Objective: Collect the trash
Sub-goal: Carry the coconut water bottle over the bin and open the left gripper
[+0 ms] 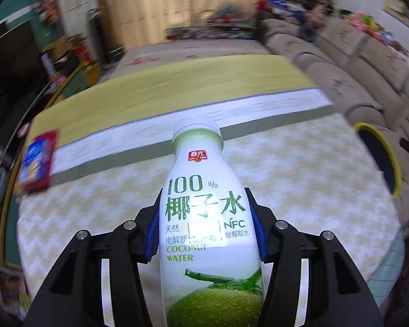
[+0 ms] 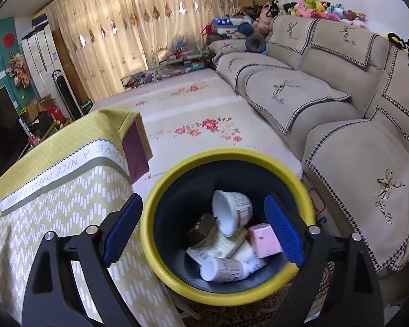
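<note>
A white coconut water bottle (image 1: 204, 218) with green lettering and a white cap stands upright between the blue pads of my left gripper (image 1: 204, 193), which is shut on its body above the chevron tablecloth (image 1: 300, 169). A red and blue snack packet (image 1: 36, 160) lies at the table's left edge. A dark bin with a yellow rim (image 2: 150, 234) stands off the table's right corner. It holds a white cup (image 2: 231, 212), a pink carton (image 2: 264, 239) and a small white bottle (image 2: 223, 269). My right gripper (image 2: 203, 199) hangs open over the bin with nothing between its fingers.
The yellow rim of the bin (image 1: 390, 158) shows at the right edge of the left wrist view. A beige sofa (image 2: 340, 109) runs along the right. A low floral mattress (image 2: 199, 114) lies between table and sofa. Curtains and boxes stand at the back.
</note>
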